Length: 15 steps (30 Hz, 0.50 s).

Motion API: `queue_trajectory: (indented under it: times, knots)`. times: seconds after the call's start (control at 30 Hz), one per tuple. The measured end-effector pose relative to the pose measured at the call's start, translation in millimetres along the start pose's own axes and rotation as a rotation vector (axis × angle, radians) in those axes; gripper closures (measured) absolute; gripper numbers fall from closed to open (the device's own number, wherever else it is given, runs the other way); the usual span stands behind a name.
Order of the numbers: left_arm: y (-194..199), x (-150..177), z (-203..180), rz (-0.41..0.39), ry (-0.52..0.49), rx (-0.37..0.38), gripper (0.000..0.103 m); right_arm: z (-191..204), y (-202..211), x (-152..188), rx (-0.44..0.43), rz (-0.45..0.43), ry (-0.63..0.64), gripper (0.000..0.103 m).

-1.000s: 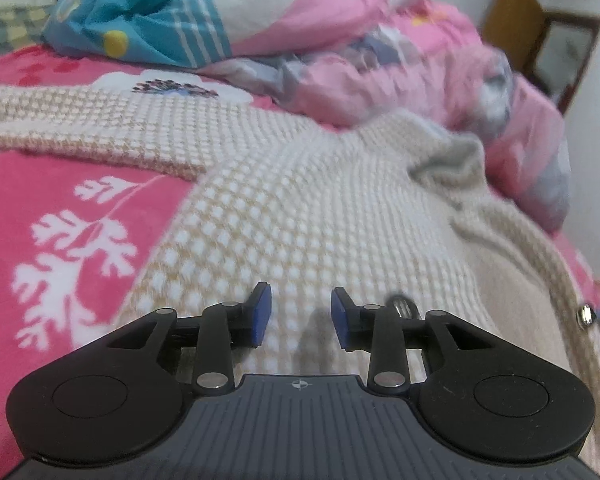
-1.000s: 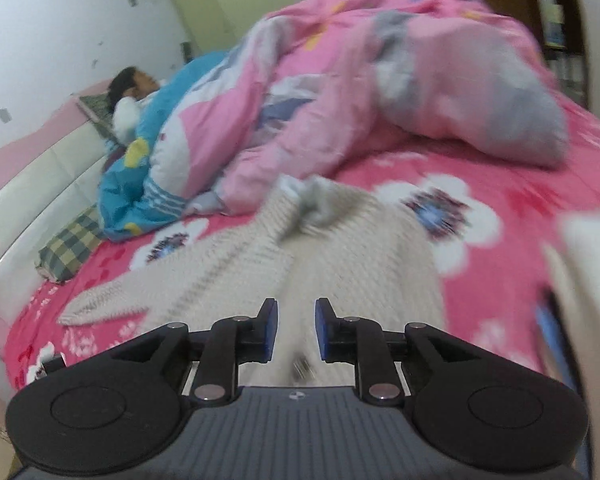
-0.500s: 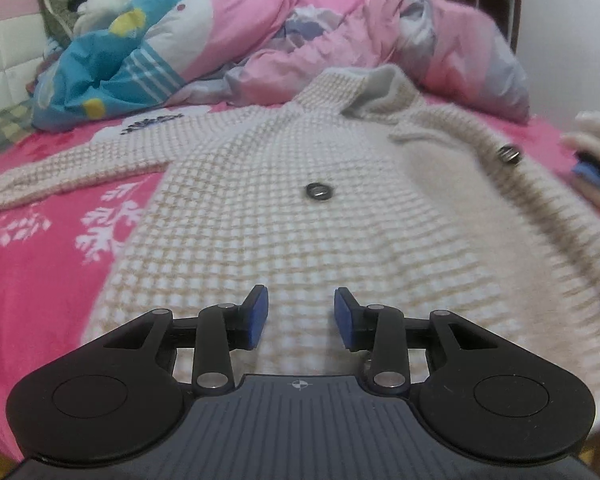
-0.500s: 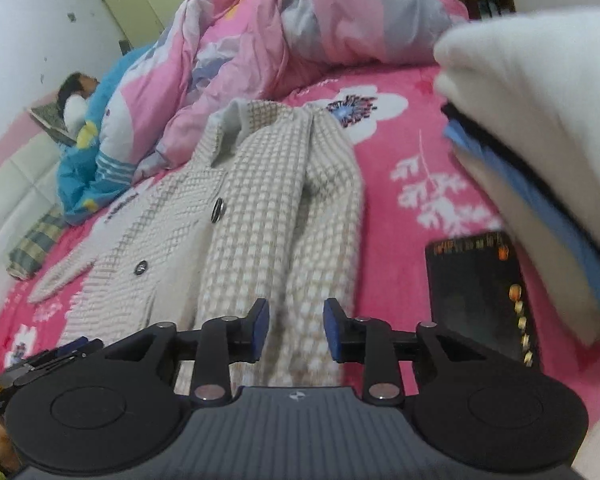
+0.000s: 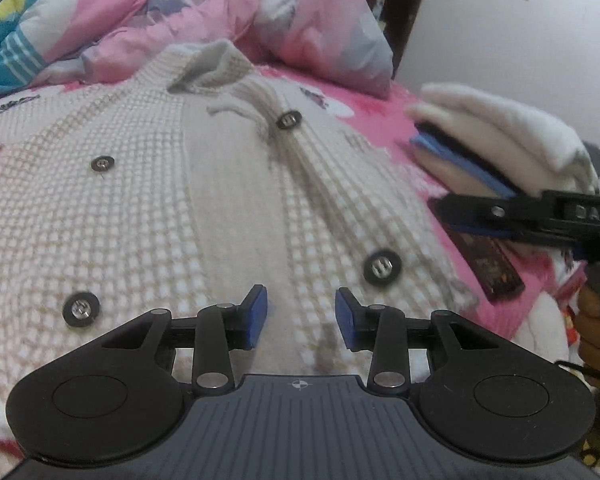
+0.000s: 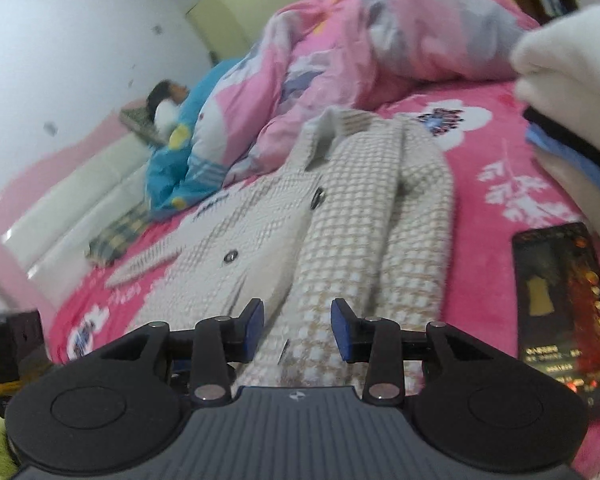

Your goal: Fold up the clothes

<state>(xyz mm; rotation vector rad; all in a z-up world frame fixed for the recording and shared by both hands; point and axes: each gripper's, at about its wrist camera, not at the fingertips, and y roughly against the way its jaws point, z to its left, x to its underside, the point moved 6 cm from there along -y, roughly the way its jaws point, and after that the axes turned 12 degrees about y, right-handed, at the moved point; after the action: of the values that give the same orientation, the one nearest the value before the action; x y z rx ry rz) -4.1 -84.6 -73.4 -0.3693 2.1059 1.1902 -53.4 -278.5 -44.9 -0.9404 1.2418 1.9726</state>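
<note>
A cream and beige waffle-knit coat (image 5: pixel 188 184) lies spread front-up on the bed (image 6: pixel 480 216), whose cover is a fleecy hot-pink blanket printed with white leaf sprigs and flowers. The coat's weave forms a small raised checker grid; its collar (image 5: pixel 212 64) is a smoother grey-beige flap turned down at the coat's far end. Round dark buttons with metallic centres sit on the coat's front: one (image 5: pixel 382 267) near its hem on the right, one (image 5: pixel 81 309) near its hem on the left, and two more further up. In the right wrist view one sleeve (image 6: pixel 420 216) lies folded lengthwise along the coat's body, and the other sleeve (image 6: pixel 148 262) stretches flat away from the coat toward the headboard.

The left gripper (image 5: pixel 300 314) hovers over the coat's lower front, its blue-padded fingers apart with nothing between them. The right gripper (image 6: pixel 296 328) is over the coat's hem, fingers likewise apart and empty.

Right of the coat lies a dark phone (image 6: pixel 564 304) with a lit screen, flat on the blanket. Beyond it, a stack of folded clothes (image 5: pixel 496 136) shows soft white fleece on top with blue and black layers beneath. Beyond the coat's collar a puffy pink and grey quilt (image 6: pixel 380 40) is heaped, with a blue patterned quilt (image 6: pixel 188 160) beside it.
</note>
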Motion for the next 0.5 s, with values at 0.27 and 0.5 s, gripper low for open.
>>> queue_trajectory:
  times: [0.27, 0.5]
  knots:
    - [-12, 10, 10, 0.006, -0.054, -0.153, 0.066, -4, -19, 32, 0.002, 0.141, -0.046, 0.057]
    - [-9, -2, 30, -0.006, 0.067, -0.145, 0.066, -14, -19, 15, -0.094, 0.051, -0.106, 0.097]
